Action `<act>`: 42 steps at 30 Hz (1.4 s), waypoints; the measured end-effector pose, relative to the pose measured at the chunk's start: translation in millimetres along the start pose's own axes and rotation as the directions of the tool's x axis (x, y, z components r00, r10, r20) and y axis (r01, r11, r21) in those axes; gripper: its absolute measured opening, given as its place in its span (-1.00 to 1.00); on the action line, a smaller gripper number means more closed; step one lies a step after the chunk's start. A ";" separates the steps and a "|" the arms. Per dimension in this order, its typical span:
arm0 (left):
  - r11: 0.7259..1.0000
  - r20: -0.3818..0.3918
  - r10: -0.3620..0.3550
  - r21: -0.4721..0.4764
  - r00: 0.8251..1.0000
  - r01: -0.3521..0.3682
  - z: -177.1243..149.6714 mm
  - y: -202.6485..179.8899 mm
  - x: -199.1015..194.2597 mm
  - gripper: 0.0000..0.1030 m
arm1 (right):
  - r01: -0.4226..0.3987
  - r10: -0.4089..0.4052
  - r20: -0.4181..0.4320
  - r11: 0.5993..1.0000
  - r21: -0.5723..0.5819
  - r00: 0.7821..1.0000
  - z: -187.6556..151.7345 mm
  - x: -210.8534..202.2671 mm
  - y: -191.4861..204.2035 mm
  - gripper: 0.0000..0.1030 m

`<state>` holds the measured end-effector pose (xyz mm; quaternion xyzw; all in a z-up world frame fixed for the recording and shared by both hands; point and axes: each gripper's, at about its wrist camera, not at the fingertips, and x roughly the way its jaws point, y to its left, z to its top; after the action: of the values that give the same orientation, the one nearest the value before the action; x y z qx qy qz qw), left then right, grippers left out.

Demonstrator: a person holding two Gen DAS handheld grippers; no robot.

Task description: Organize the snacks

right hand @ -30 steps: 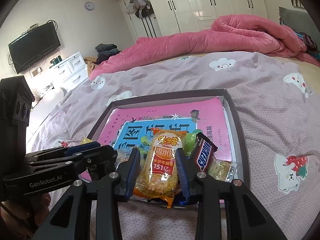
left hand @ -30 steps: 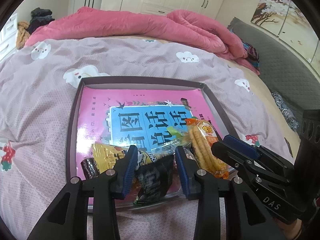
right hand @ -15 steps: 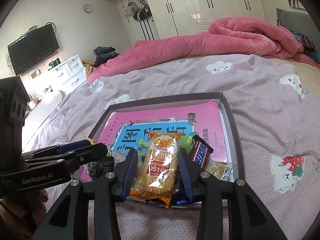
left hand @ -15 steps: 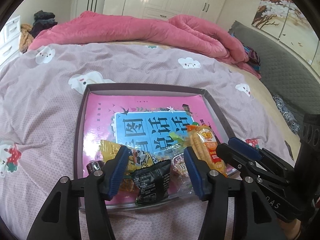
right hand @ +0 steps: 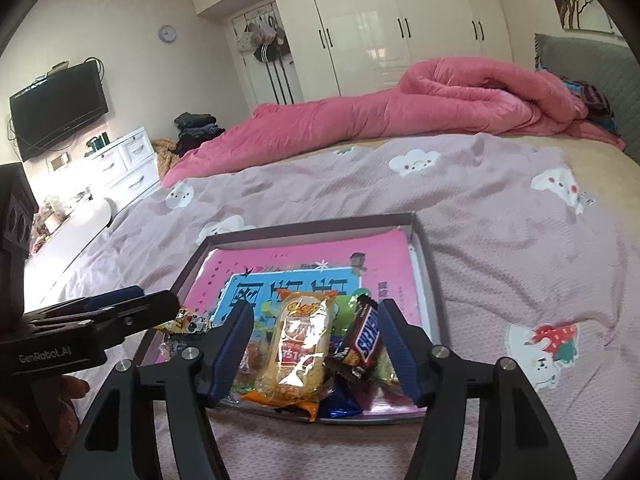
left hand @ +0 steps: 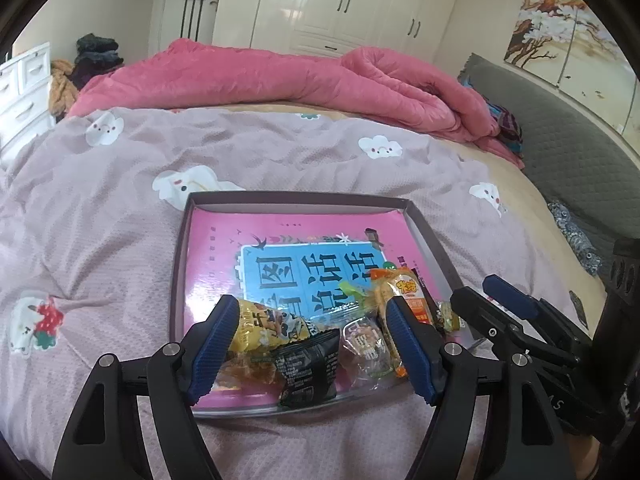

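Both my jaws are opening, clear of the snacks [right hand: 296, 356] piled at the tray's [left hand: 180, 248] near edge on the bed – light, crinkly, slippery packets (probably crushable) – best pinched across their middles.

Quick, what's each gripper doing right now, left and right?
Left gripper: jaws opening, holding nothing; black packet lies between them.
Right gripper: jaws opening, holding nothing; orange packet released.

A pink quilt [right hand: 420, 108] lies bunched on the bed [right hand: 500, 240], before white wardrobes [right hand: 380, 28], a TV [right hand: 60, 108] and white drawers [right hand: 128, 164].
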<state>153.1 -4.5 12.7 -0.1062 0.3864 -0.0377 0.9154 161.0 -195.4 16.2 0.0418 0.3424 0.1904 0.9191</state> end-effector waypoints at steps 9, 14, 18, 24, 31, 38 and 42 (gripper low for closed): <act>1.000 -0.010 0.025 -0.002 1.000 -0.025 -10.4 1.2 -16.0 0.54 | 0.049 -0.048 0.022 0.999 -0.018 0.999 -1.4 -16.6 5.1 0.63; 0.999 -0.033 0.040 -0.012 0.999 -0.040 -20.9 2.5 -22.2 0.54 | 0.057 -0.057 0.015 0.998 -0.017 0.998 -7.1 -25.8 8.3 0.71; 0.998 -0.039 0.054 -0.008 0.998 -0.054 -30.7 2.3 -29.8 0.54 | 0.065 -0.064 0.008 0.998 -0.016 0.998 -13.4 -34.4 10.7 0.74; 0.998 -0.060 0.063 -0.004 0.996 -0.064 -48.2 1.2 -42.4 0.54 | 0.066 -0.066 -0.025 0.998 -0.006 0.998 -30.0 -47.5 14.0 0.78; 0.996 -0.080 0.082 -0.014 0.993 -0.084 -65.2 5.1 -57.0 0.54 | 0.059 -0.061 -0.063 0.998 -0.027 0.996 -48.0 -58.7 27.1 0.84; 0.996 -0.078 0.092 -0.013 0.993 -0.093 -78.4 3.6 -67.3 0.54 | 0.068 -0.071 -0.078 0.997 -0.043 0.994 -57.9 -68.6 35.3 0.86; 0.995 -0.074 0.095 -0.009 0.993 -0.096 -83.9 0.7 -71.0 0.54 | 0.076 -0.079 -0.076 0.996 -0.034 0.994 -59.9 -73.7 34.8 0.90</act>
<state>43.4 -6.9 5.2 -0.0918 0.4246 0.0049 0.9007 60.0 -194.3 23.0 0.0068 0.3759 0.1613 0.9125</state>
